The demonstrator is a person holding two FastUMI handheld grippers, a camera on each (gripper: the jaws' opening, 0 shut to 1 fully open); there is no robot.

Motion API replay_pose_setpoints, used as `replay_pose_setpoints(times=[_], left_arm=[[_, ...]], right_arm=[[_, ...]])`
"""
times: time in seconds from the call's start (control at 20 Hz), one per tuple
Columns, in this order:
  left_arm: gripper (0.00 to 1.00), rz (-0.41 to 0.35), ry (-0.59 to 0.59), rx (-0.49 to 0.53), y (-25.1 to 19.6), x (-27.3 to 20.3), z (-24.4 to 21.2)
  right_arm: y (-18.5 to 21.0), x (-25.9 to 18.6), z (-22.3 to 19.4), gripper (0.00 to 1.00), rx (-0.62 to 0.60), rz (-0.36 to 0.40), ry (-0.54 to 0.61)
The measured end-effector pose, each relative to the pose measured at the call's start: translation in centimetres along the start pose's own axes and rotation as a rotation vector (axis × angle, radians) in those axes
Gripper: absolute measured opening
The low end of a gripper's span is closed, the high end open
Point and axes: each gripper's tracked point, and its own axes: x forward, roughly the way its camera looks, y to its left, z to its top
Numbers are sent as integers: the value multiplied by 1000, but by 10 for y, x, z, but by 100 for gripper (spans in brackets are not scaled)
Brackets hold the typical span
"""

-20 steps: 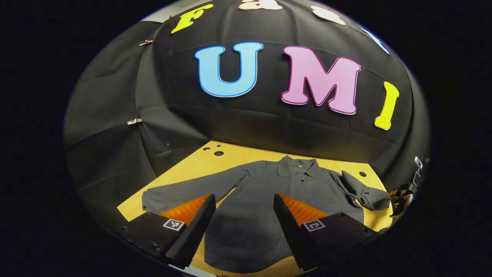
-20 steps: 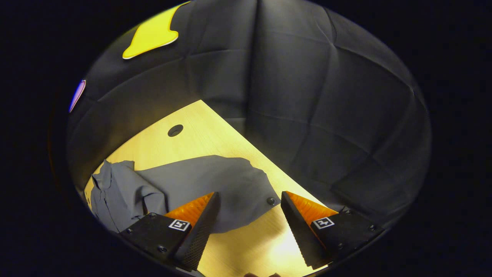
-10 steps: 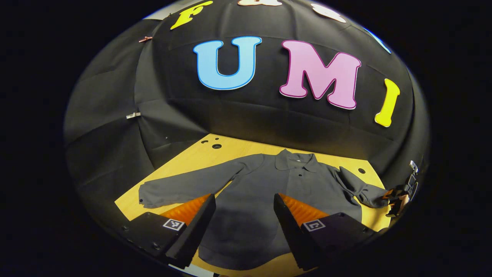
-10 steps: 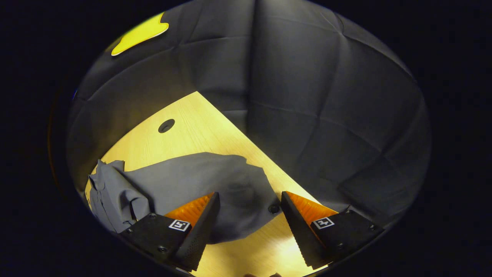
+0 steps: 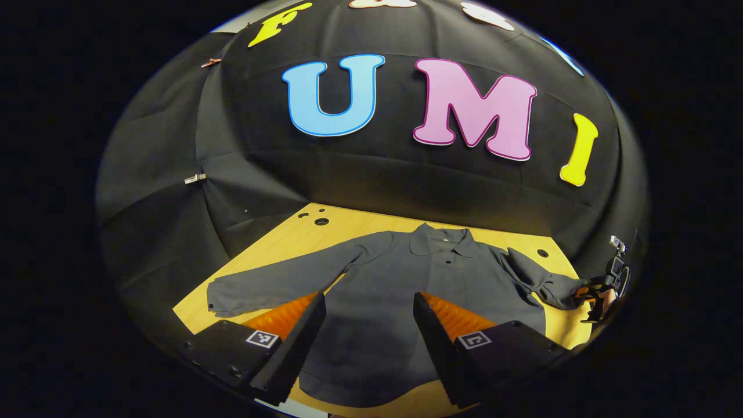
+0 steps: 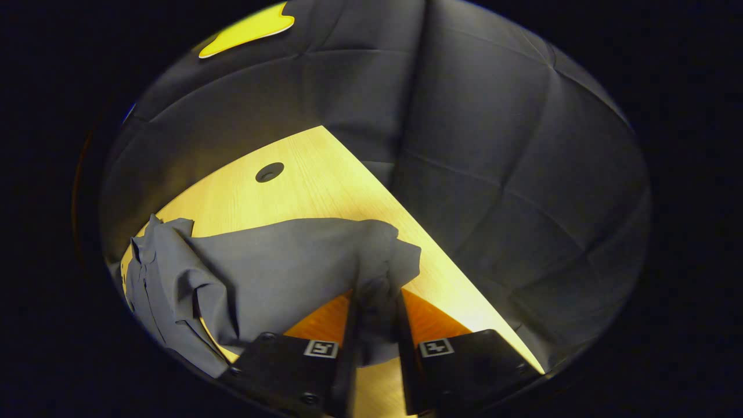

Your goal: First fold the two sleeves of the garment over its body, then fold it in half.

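right tool [image 6: 376,316] pinches the shirt's [image 5: 406,290] sleeve end [image 6: 377,273]; left tool [image 5: 368,325], spread, hovers over its body.

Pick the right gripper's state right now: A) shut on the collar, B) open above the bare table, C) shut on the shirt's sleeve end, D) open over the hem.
C: in the right gripper view the right gripper has its two fingers closed together with the sleeve cloth of the grey shirt pinched between them, at the cuff end.

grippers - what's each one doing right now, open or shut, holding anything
Left gripper: open, holding nothing, above the shirt.
Right gripper: shut on the sleeve.
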Motion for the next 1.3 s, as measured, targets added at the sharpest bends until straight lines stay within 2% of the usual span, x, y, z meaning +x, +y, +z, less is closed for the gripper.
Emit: replay_pose_setpoints(times=[0.05, 0.1, 0.2, 0.3, 0.35, 0.4, 0.6, 0.9, 1.3], left_arm=[[100, 3, 5, -3, 1, 0, -1], [96, 6, 8, -6, 3, -2, -2], [96, 10, 10, -13, 7, -4, -3], [96, 16, 11, -16, 12, -7, -3], [100, 18, 10, -16, 15, -7, -1], [96, 21, 7, -14, 20, -8, -1], [96, 38, 5, -28, 37, -9, 0], [96, 31, 14, -64, 55, -12, 0], [96, 7, -37, -40, 88, -20, 10]], right_arm=[[0, -2, 0, 30, 3, -1, 8], [0, -2, -1, 15, 7, 3, 12], [4, -2, -2, 8, 25, 10, 28], [8, -7, -3, 8, 64, 13, 47], [8, -6, -2, 8, 83, -3, 51], [6, -7, 0, 8, 93, -21, 47], [7, -16, 13, 8, 60, -39, -3], [31, -73, 55, 7, -49, 7, -110], [72, -172, 118, 7, -140, 84, -244]])
